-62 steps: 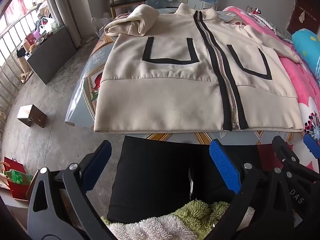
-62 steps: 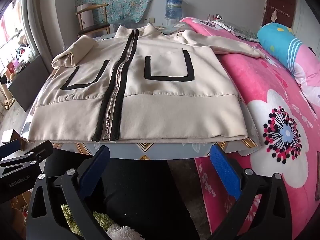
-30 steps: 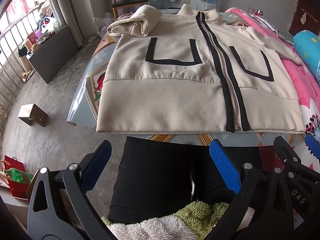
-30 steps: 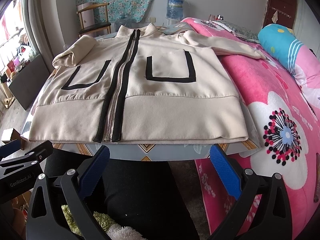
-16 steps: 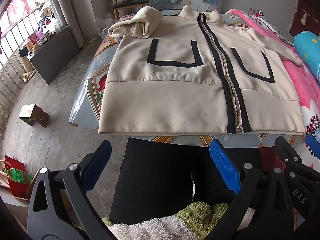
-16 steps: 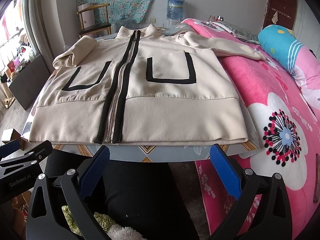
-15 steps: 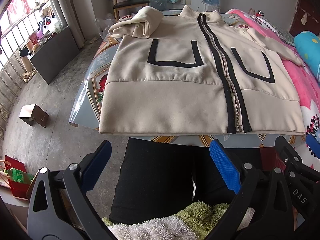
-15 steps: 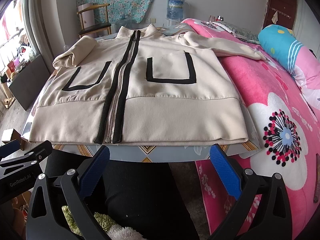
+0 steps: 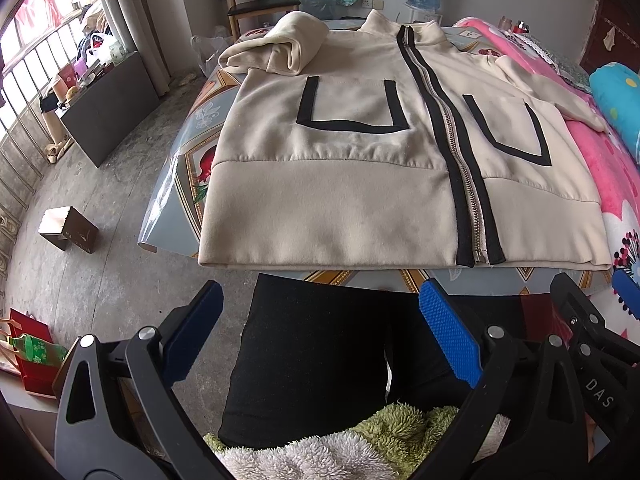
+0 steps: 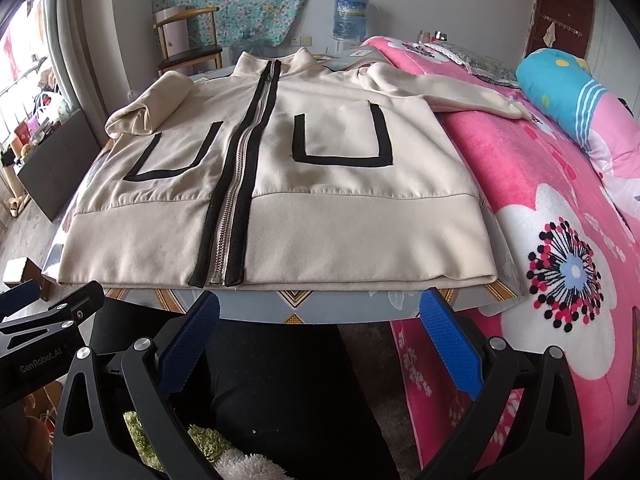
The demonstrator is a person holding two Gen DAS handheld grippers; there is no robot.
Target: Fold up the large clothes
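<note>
A cream zip-up jacket [image 9: 360,184] with black trim and two black-outlined pockets lies flat, front up, on a patterned table [image 9: 176,168]; it also shows in the right wrist view [image 10: 304,208]. Its left sleeve [image 9: 280,46] is bunched at the far left. Its right sleeve [image 10: 448,92] stretches onto the pink bed. My left gripper [image 9: 320,312] is open and empty, held short of the hem. My right gripper [image 10: 320,316] is open and empty, just short of the hem near the zipper's end [image 10: 218,278].
A pink flowered bed [image 10: 560,240] adjoins the table on the right, with a blue pillow [image 10: 568,80]. The person's black-clad legs [image 9: 320,360] are below the grippers. A wooden chair [image 10: 188,52] and water bottle [image 10: 352,12] stand behind; a small box [image 9: 68,230] sits on the floor.
Both grippers have crept slightly forward toward the jacket's hem. The jacket has not moved and both grippers stay open.
</note>
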